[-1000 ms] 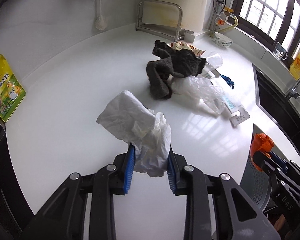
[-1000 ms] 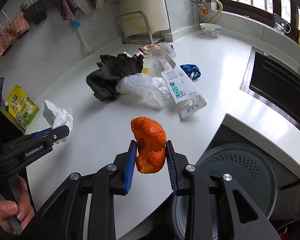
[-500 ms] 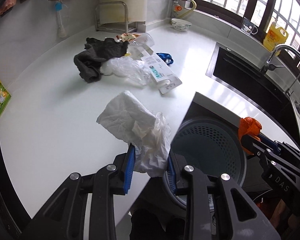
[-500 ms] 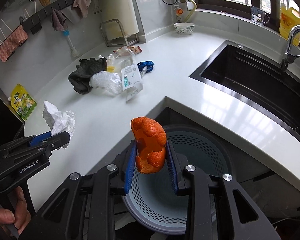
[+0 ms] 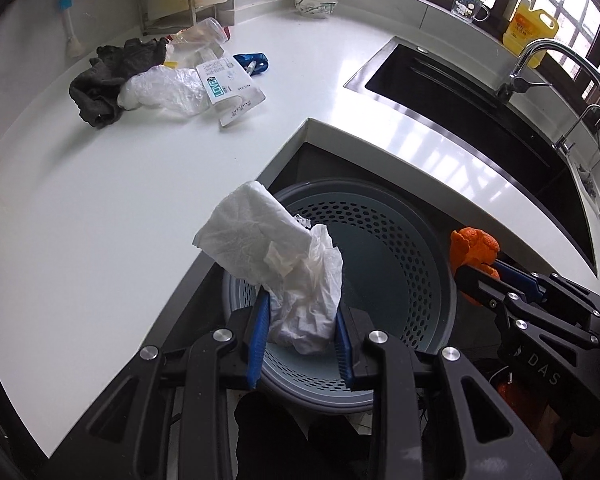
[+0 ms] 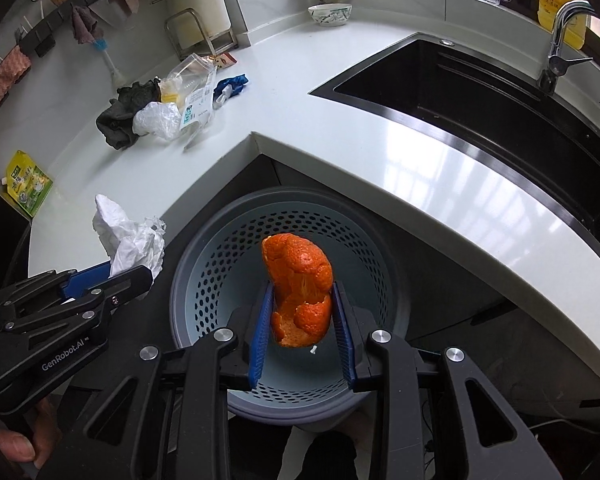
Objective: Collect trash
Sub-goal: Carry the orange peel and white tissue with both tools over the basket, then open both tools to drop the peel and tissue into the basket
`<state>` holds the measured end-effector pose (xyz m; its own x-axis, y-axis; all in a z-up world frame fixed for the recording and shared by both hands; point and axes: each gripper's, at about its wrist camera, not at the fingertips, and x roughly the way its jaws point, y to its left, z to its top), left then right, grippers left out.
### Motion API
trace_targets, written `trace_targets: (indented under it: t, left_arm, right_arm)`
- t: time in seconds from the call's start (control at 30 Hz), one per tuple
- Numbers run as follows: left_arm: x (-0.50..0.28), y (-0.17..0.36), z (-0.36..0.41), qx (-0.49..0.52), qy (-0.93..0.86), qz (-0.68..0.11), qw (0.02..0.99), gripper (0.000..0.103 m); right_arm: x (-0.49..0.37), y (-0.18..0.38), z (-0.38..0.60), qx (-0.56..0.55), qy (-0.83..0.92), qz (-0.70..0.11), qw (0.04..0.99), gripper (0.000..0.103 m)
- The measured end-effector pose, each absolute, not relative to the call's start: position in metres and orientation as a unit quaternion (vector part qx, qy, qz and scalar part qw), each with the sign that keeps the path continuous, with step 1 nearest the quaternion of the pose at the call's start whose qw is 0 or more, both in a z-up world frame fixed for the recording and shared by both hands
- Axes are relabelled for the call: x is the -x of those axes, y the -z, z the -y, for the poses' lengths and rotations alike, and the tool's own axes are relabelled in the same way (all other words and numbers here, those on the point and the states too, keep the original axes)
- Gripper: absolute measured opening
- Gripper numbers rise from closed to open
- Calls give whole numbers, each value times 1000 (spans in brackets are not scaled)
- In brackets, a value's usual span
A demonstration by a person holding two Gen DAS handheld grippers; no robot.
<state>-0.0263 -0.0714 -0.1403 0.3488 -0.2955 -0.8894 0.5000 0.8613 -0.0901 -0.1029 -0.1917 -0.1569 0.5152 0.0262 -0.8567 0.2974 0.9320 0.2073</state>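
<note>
Since a second ago you have carried both loads off the white counter (image 5: 100, 208) and over the grey perforated bin (image 5: 400, 248) in the corner notch, so what is left of this round is, I judge, the release.

In the left wrist view, at the far left, the leftover pile sits in the upper left: 1 dark cloth (image 5: 108, 76), 1 clear plastic bag (image 5: 164, 90), 1 white package card (image 5: 228, 84), 1 clear cup (image 5: 204, 30) and 1 blue scrap (image 5: 252, 61). At lower centre your left gripper (image 5: 300, 330) is clamped on 1 crumpled tissue (image 5: 276, 256), which hangs over the near rim of the bin. To the right, the black sink (image 5: 480, 112) fills the upper right.

In the right wrist view, 1 yellow-green packet (image 6: 26, 182) lies at the left edge. Your right gripper (image 6: 302, 326) at lower centre pinches 1 orange peel (image 6: 298, 284) squarely above the bin's open mouth. The bin floor looks bare apart from 1 small white fleck. That makes 2 pieces held and 5 on the counter to fetch.
</note>
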Motion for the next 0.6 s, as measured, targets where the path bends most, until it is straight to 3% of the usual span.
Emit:
trace_targets:
  t: [0.5,0.6]
  left_arm:
    - [22,172,81,-96,221,-551,799,31]
    - [23,171,81,-97,212,-551,802,38]
  right_arm:
    - [89,196,192,-189,45,-542,817,29]
    - [90,196,193,-188,44,-542,818,31]
